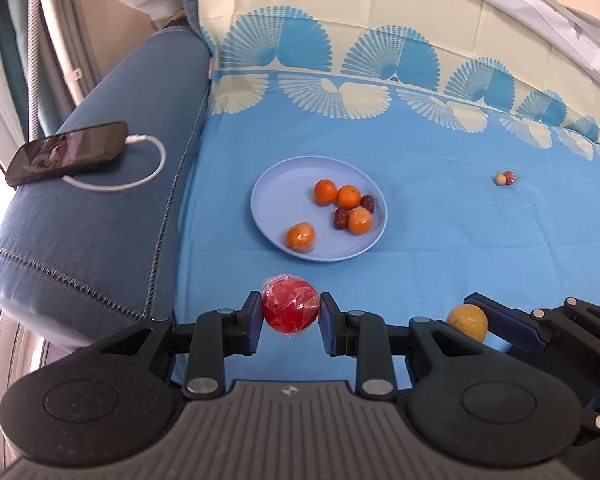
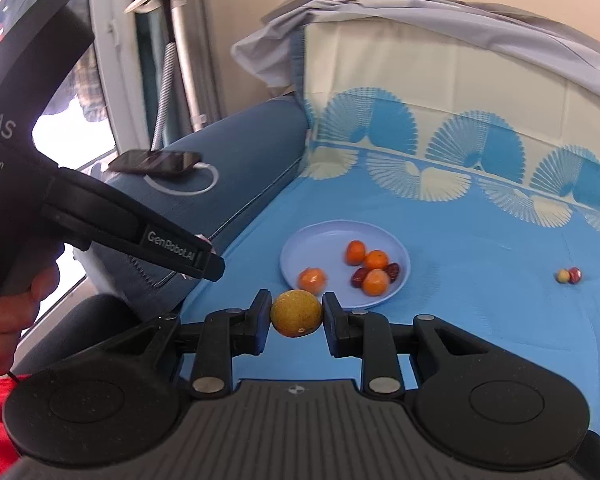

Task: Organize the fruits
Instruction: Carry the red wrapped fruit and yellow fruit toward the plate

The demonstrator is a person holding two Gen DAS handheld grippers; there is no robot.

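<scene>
The left gripper (image 1: 291, 312) is clamped on a red fruit (image 1: 290, 305) in crinkly clear wrap, its pads pressing the fruit's two sides so that it hangs clear above the near part of the blue cloth (image 1: 460, 216). Just beside it the right gripper (image 2: 297, 314) pinches a yellow fruit (image 2: 296, 313) the same way. Both fruits are held across their middles, probably because round things would slip from a grip nearer the top.

Both grippers point down toward the plate (image 1: 268, 200), which lies on the cloth a little beyond them, nearer the left edge. It already carries four oranges (image 1: 348, 196) and two dark dates (image 1: 341, 218), so the held fruits are likely bound for it; bare plate on the near left side would take them.

Well to the right, two small fruits (image 1: 505, 178) sit touching on the cloth, not yet gathered.

On the sofa arm (image 1: 100, 220) at the left, a phone (image 1: 66, 152) lies on its cable (image 1: 148, 160), apart from the work.
</scene>
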